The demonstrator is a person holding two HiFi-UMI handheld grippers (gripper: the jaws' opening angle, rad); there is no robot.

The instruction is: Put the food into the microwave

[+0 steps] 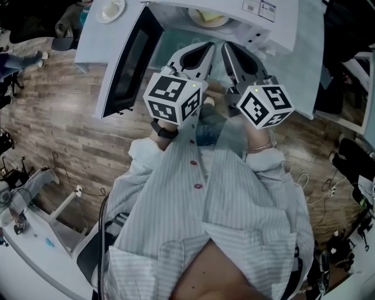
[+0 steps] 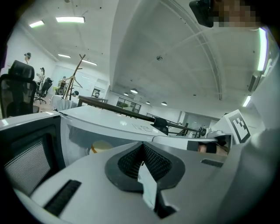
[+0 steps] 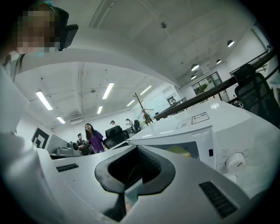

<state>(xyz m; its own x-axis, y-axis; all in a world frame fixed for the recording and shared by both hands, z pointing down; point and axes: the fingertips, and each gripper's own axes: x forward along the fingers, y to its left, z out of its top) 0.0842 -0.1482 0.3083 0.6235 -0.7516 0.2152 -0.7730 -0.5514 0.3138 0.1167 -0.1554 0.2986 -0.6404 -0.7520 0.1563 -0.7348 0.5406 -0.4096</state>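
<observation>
The plate of food [image 1: 208, 17] sits inside the microwave [image 1: 275, 23], its door [image 1: 126, 64] swung open to the left, so the placing looks done. The left gripper [image 1: 206, 47] and right gripper [image 1: 226, 48] hover near the opening, jaws closed on nothing.

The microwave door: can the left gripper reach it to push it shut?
Probably yes. The door hangs open just to the left of the left gripper, nothing shows between them, and the gripper's jaws are shut.

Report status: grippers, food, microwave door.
Left gripper shut, empty; right gripper shut, empty. Food inside the microwave. Door open, not yet closed.
</observation>
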